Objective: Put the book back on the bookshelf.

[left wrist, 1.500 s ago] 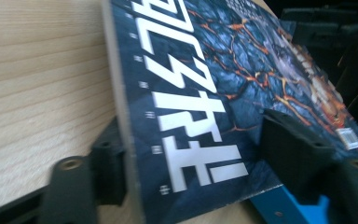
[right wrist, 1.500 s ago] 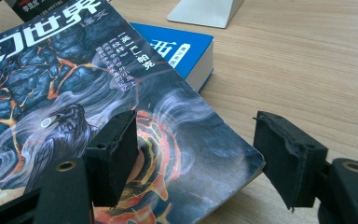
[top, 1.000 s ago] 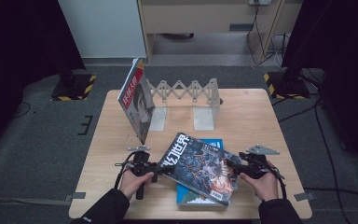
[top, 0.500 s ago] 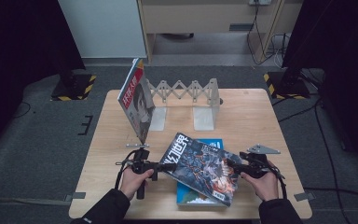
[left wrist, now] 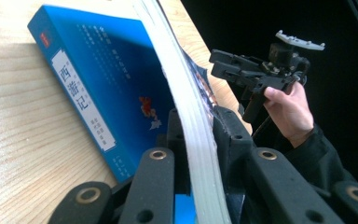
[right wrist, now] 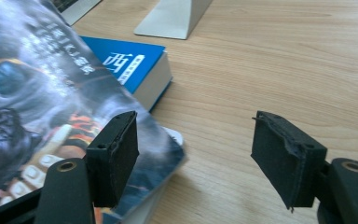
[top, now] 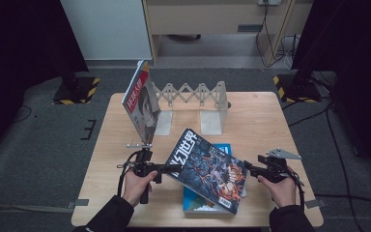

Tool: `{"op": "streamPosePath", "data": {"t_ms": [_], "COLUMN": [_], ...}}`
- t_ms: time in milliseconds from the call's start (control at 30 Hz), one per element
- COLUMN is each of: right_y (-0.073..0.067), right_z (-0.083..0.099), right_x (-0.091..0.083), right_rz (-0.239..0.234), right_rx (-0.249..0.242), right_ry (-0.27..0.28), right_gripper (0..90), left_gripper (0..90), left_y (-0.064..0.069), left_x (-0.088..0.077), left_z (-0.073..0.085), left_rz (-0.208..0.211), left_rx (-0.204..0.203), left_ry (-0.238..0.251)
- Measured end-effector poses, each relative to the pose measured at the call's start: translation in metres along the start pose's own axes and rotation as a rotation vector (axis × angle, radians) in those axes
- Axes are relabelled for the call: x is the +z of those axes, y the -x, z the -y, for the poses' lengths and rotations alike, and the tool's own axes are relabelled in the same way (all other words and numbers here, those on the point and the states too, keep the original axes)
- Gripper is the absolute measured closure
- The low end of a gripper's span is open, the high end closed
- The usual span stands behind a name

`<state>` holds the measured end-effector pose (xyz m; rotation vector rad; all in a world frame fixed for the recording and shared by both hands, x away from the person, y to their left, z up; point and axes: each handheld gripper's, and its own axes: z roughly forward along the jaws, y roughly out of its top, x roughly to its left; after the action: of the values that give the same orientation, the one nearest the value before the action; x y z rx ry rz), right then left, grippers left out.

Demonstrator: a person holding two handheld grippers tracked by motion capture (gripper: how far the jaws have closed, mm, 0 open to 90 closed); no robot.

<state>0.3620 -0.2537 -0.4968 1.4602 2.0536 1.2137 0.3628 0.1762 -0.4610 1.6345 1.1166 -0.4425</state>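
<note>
High view: a light wooden table (top: 270,116) holds everything. Near its front edge a flat blue book (top: 222,149) lies on the wood. On top of the blue book sits a dark, glossy magazine with a picture cover (top: 205,169), tilted so that its left edge is lifted off the blue book. The left gripper (top: 170,167) bites that lifted left edge; its jaws have just been closing, and the magazine's edge is between them. The right gripper (top: 248,168) sits just beside the right edge of the blue book, near the magazine's right corner. Behind the blue book stands a grey folding metal book rack (top: 193,94), and a red and white magazine (top: 141,104) leans upright at the rack's left end.

Left gripper view: the black jaws are clamped on the thick white page edge of the dark magazine. The blue book lies on the wood under it. Past the magazine, a hand holds the right gripper up off the table.

Right gripper view: the two black jaws stand apart with nothing between them. The left jaw is over the magazine's corner, which rests on the blue book.
</note>
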Motion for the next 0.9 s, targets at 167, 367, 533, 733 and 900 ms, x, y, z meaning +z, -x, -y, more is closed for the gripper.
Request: {"op": "streamPosePath", "data": {"t_ms": [167, 367, 533, 733, 900], "right_y": [0.009, 0.02, 0.024, 0.026, 0.028], "right_z": [0.002, 0.005, 0.006, 0.007, 0.008], "right_x": [-0.002, -0.005, -0.005, -0.005, -0.005], "right_rz": [0.031, 0.069, 0.086, 0.095, 0.102], "right_rx": [0.008, 0.02, 0.018, 0.018, 0.015], "right_ry": [0.001, -0.006, -0.019, -0.027, -0.031], "right_gripper": [31.5, 31.5, 31.7, 31.9, 32.0], "left_gripper": [79.5, 81.7, 81.9, 81.9, 82.0], "left_y": [0.005, 0.008, 0.014, 0.019, 0.029], "left_x": [-0.004, -0.013, -0.022, -0.029, -0.036], "left_z": [-0.004, -0.011, -0.017, -0.025, -0.033], "left_rz": [0.008, 0.035, 0.036, 0.063, 0.092], "left_rx": [-0.031, -0.052, -0.046, -0.046, -0.023], "left_ry": [0.021, 0.057, 0.088, 0.121, 0.152]}}
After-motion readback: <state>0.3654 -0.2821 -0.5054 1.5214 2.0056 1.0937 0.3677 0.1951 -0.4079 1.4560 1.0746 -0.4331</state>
